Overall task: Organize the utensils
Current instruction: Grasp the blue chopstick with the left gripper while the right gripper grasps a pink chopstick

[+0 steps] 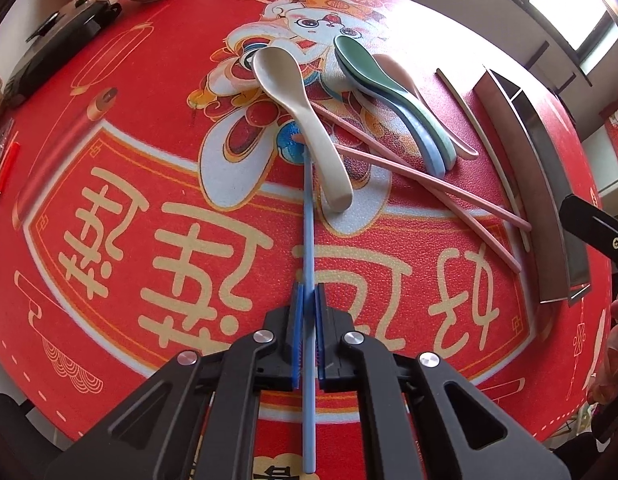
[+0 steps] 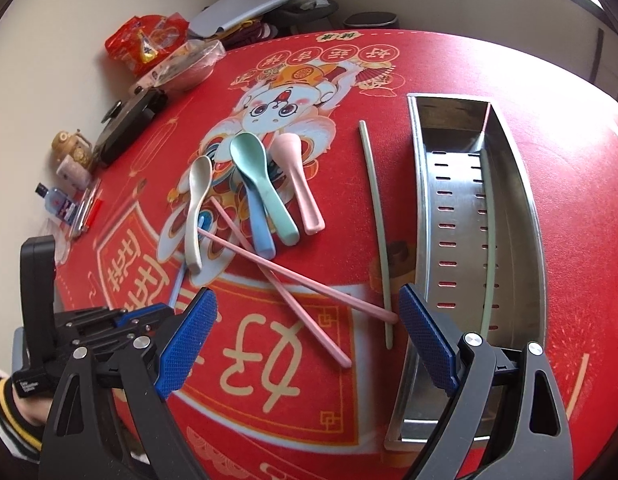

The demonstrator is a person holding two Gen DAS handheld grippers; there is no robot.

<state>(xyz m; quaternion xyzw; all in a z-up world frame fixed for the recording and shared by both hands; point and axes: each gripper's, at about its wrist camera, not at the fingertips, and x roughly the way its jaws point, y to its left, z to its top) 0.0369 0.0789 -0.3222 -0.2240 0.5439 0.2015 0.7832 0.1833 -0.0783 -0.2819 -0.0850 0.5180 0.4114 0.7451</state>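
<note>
A red printed worktop (image 2: 581,208) carries scattered utensils beside a long steel tray (image 2: 521,208), the landmark here. The left gripper (image 1: 309,304) has its fingers clamped together on a blue chopstick (image 1: 308,216), whose far tip lies under the handle of a cream spoon (image 1: 297,108), well left of the tray. Two pink chopsticks (image 2: 293,276) lie crossed between that spoon and the tray. A green spoon (image 2: 261,184), a blue spoon (image 2: 261,224) and a pink spoon (image 2: 301,184) lie together left of the tray. One pale green chopstick (image 2: 379,232) lies just beside the tray; another (image 2: 487,240) rests inside it. The right gripper (image 2: 309,340) hovers near the tray's near end, fingers wide apart, holding nothing.
</note>
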